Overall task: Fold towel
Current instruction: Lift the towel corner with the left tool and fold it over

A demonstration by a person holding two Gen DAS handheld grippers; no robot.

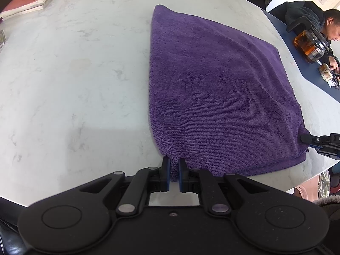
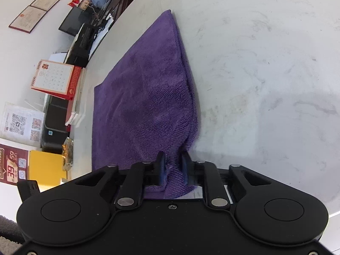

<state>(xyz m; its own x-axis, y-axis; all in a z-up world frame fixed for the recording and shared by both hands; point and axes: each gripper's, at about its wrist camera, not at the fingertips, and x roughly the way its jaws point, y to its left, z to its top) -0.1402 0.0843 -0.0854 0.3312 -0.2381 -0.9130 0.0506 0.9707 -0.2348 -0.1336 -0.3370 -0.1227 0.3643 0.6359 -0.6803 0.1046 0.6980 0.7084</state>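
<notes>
Marble table (image 1: 63, 74), towel (image 1: 212, 95) near edge

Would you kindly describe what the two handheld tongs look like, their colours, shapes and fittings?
Both the left tongs and the right tongs are matte black. Each has a wide body with two round discs, angled linkage bars joined by silver rivets, and a small centre screw. The fingers are short black blocks faced with blue pads. No cables or markings show.
</notes>
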